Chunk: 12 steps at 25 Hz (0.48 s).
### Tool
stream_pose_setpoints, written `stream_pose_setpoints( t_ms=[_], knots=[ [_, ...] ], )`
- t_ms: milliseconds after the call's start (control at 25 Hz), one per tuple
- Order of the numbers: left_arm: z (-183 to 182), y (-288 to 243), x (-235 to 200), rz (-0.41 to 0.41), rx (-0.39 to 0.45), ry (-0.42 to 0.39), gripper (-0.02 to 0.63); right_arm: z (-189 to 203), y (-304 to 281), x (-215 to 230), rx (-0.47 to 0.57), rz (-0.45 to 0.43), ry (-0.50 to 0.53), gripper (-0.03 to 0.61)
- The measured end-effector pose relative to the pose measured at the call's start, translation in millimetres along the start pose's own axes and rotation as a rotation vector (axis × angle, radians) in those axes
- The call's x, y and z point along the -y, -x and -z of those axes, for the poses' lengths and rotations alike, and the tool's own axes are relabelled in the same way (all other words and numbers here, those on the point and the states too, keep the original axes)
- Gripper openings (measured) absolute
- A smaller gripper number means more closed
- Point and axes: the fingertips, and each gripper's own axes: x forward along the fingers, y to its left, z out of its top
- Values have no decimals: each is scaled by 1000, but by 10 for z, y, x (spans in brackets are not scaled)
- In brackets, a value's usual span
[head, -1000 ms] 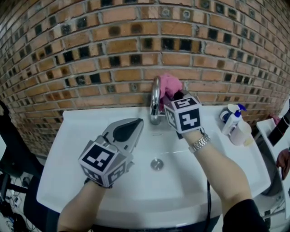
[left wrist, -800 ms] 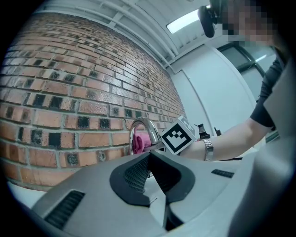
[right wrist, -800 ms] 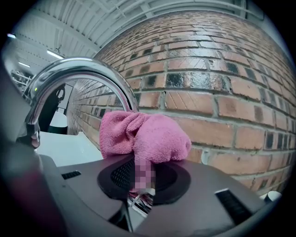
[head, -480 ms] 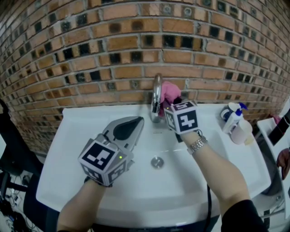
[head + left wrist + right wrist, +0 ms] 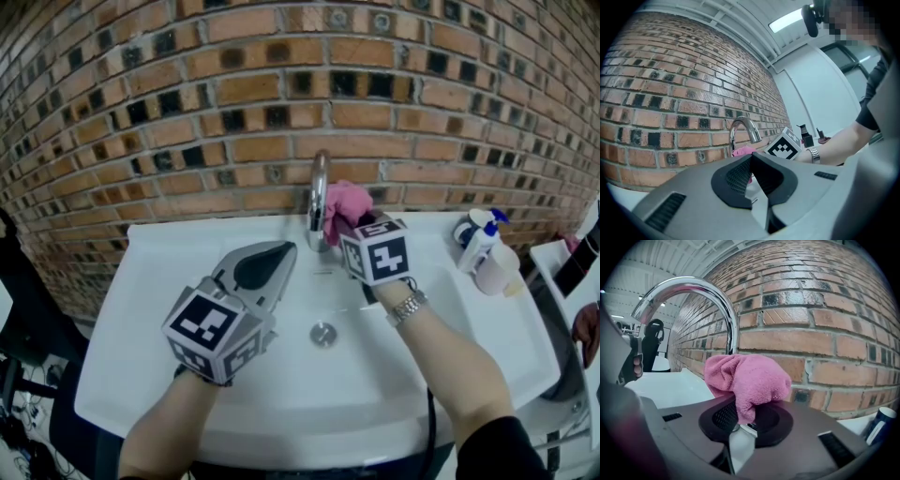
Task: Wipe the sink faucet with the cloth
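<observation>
The faucet [image 5: 319, 199] is a polished chrome gooseneck. It stands upright at the 12 o'clock edge of the white sink [image 5: 150, 309], in front of the brick wall, and its spout arches over toward the basin. The cloth [image 5: 345, 204] is a pink terry rag, bunched into a soft lump. It sits at the faucet's 3 o'clock, just beside the lower neck; whether it touches can't be told. One fold hangs down, pinched between the jaws of the right gripper [image 5: 743, 418].
</observation>
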Motion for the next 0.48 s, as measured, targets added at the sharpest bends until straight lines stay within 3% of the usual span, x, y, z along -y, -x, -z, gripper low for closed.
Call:
stream_pose_setpoints(
  t_ms=[480],
  knots=[
    [71,-43,36,0,-24,-4,8,130,103,-92,-7,-41,-13,77]
  ],
)
